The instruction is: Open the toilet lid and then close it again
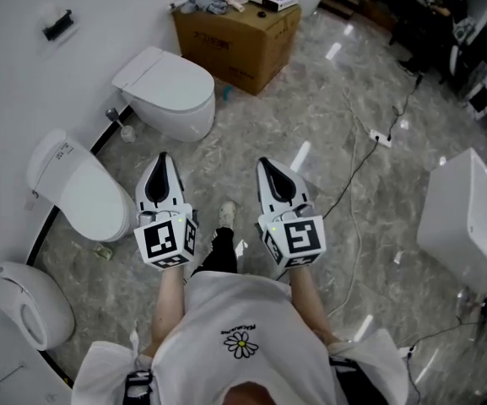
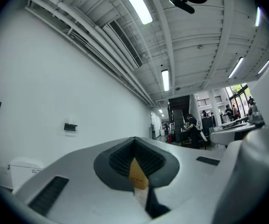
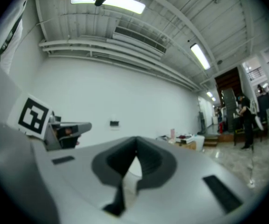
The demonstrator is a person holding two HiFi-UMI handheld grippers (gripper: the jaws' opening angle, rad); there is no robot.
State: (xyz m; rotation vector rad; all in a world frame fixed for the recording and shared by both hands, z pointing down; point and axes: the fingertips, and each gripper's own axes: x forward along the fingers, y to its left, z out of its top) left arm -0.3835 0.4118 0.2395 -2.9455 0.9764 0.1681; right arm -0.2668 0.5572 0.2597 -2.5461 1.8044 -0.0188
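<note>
Head view: left gripper [image 1: 162, 159] and right gripper [image 1: 265, 164] both have jaws together, nothing held; toilet lid [image 1: 87, 197] down, left of left gripper.

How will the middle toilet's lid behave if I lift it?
The lid looks like a glossy moulded shell: probably stiff, fairly light. Apparently hinged at its back, it should swing up, not lift free. Its smooth curve may be slippery.
</note>
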